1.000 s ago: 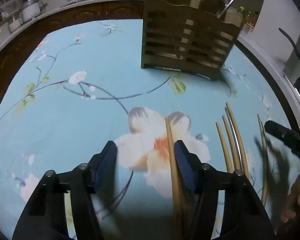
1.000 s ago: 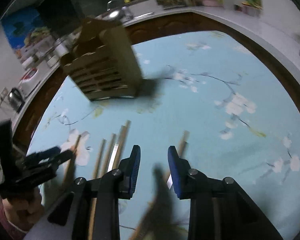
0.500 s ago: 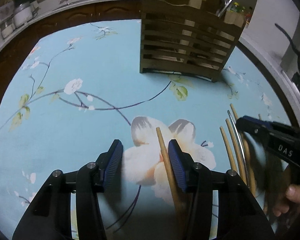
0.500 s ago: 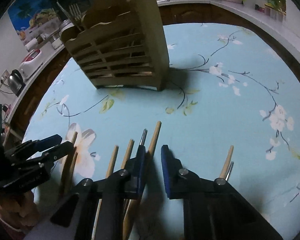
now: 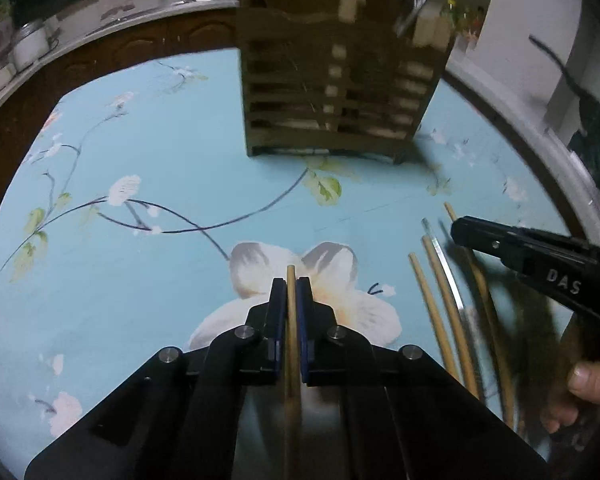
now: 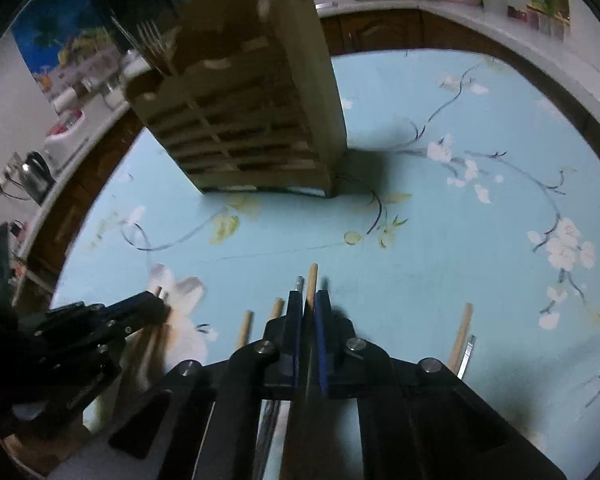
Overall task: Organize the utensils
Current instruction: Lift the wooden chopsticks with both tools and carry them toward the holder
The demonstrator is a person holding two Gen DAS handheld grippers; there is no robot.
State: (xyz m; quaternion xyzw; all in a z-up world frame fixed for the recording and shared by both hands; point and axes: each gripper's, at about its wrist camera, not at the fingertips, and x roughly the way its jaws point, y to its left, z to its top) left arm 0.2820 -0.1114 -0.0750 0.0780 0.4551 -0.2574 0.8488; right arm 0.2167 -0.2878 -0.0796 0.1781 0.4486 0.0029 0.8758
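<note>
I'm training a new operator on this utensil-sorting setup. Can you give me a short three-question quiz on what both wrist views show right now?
1. True or false: the left gripper is shut on a wooden chopstick.
2. What stands at the far side of the tablecloth?
A. a wooden rack
B. a glass jar
C. a frying pan
3. Fill in: the right gripper has closed on a wooden ____ from the loose chopsticks lying on the cloth.

Key:
1. True; its blue pads press both sides of the stick.
2. A; utensils already stand in it.
3. chopstick.
</note>
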